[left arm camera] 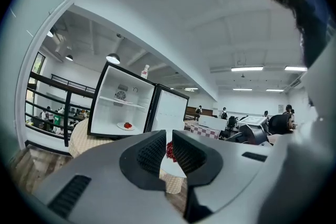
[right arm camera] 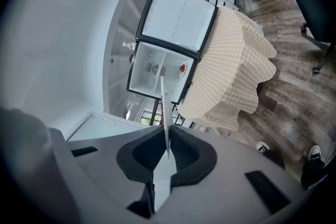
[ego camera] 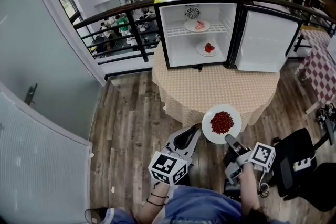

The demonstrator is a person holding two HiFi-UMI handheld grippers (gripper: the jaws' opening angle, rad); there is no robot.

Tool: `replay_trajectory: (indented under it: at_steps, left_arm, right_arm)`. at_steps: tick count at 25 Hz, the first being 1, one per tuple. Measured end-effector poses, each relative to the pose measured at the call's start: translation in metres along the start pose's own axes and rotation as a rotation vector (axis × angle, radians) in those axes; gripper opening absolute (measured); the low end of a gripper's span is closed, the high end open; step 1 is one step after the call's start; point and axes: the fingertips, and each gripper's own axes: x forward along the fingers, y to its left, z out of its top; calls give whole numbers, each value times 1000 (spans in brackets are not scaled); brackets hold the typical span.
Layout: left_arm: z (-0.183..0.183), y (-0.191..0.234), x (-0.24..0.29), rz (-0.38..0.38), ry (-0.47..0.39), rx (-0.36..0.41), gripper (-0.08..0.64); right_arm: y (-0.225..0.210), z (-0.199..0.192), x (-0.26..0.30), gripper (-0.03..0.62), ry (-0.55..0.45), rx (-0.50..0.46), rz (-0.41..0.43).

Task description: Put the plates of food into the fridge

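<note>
Upper left, a black railing. Lower centre, the left gripper is empty, jaws a slit apart. Upper centre, an open fridge on a clothed table holds a shelf plate and a lower plate. A third plate, level, round, carrying red food, hangs before the table's near edge, its rim pinched by the right gripper. The fridge door swings right.

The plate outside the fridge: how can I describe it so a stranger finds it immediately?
Find the round table with the beige cloth, which carries the open fridge. In front of its near edge a white plate is in the air, its rim pinched by the right tool. Unlike the two plates in the fridge, it stands on no shelf.
</note>
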Motion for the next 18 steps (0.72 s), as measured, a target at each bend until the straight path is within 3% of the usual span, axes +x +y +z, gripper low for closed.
replay_trajectory:
  at_steps: [12,18]
  left_arm:
    - [32,161,31,14,14,-47,32]
    - [36,214,46,-18,16,-59,32]
  right_arm:
    - [22,10,154,26,36,48,-69]
    - [25,14,209,26,27,61,-92]
